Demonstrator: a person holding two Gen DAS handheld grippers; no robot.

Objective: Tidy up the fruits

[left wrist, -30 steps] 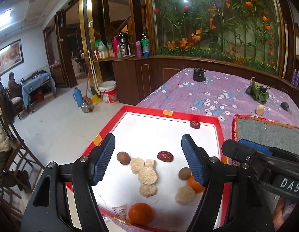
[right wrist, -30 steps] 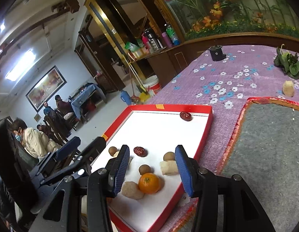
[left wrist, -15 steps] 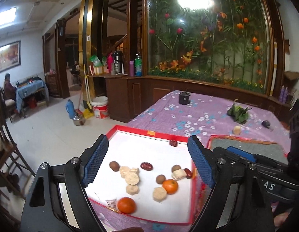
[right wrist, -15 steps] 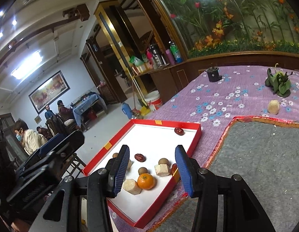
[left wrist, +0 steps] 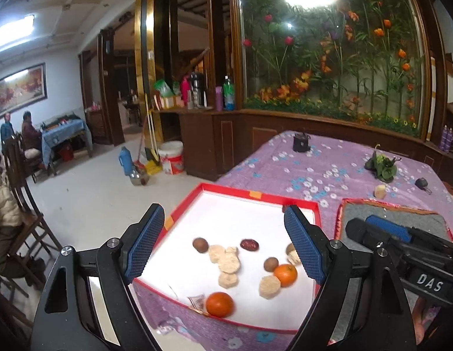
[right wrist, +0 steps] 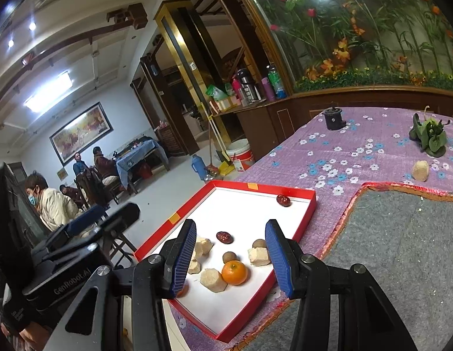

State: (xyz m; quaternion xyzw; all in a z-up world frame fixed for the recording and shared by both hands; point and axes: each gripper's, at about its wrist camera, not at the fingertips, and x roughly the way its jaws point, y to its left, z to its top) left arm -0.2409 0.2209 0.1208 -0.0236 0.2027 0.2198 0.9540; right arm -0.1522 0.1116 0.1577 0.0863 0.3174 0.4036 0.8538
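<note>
Fruit sits loose in a shallow red-rimmed white tray [left wrist: 257, 194] at the near left corner of the purple flowered worktop [left wrist: 337, 172]. Inside: two round orange tangerines [left wrist: 220, 304], brown longan-like balls [left wrist: 200, 245], pale cut chunks [left wrist: 227, 263], one dark red date [left wrist: 249, 244] mid-tray and another [right wrist: 283, 200] at the far wall. Left gripper [left wrist: 223, 248] hangs above the tray, jaws spread wide after just opening, nothing between the pads. Right gripper [right wrist: 230, 256] also hovers over the tray's near end, jaws partly apart, empty. Grey felt mat with red edging [right wrist: 401, 248] lies just right of the tray. One more pale chunk [right wrist: 420, 170] rests on the cloth beyond the mat, near a leafy green bunch [right wrist: 429, 136].
</note>
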